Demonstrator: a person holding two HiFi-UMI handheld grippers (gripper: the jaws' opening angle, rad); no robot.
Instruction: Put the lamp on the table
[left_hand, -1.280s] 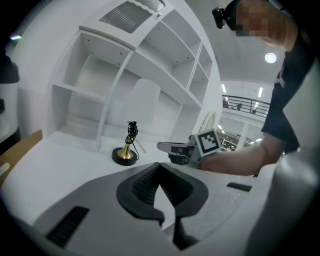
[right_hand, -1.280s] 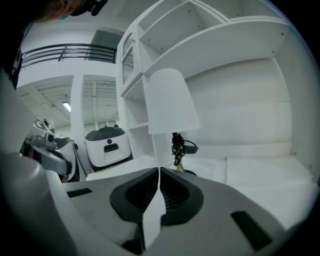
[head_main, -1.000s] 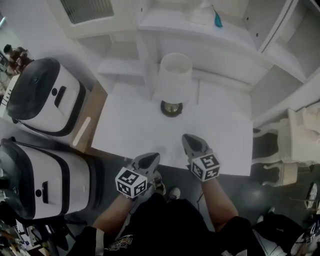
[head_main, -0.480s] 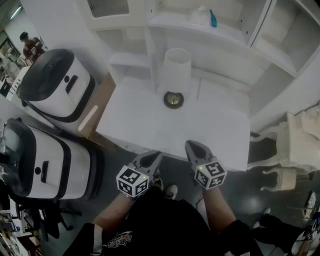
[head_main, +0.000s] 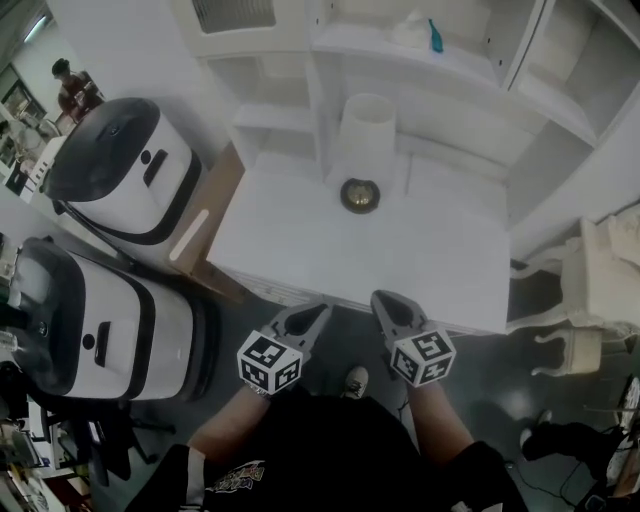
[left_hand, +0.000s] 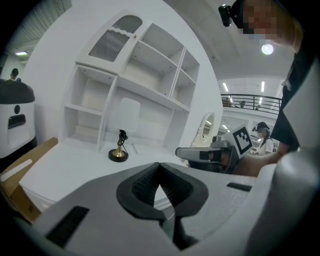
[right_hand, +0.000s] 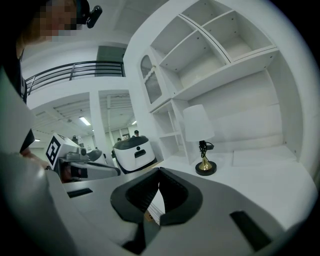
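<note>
Jaws of the left gripper (head_main: 316, 314) are pressed together with nothing between them; same for the right gripper (head_main: 386, 300). Both hang side by side just off the near edge of the table (head_main: 330, 255), over dark floor, pointing toward the far side. Judgement: they are empty and clear of the top because the placing looks done.

The table top is bare across its near and middle parts, so there is open room ahead of both tips. The left edge is crowded: a brown board (head_main: 205, 225) sits against it, with two white machines (head_main: 105, 175) beyond. At the right edge there is a strip of floor, then a white ornate chair (head_main: 590, 300).

The lamp (head_main: 366, 140) stands upright at the far side of the table, brass base flat on the top, white shade above. It sits just in front of the shelf unit (head_main: 440, 70), well apart from both grippers. Judgement: set back from every free edge, it is unlikely to be knocked off, but a re-grip would have little room behind the shade.
</note>
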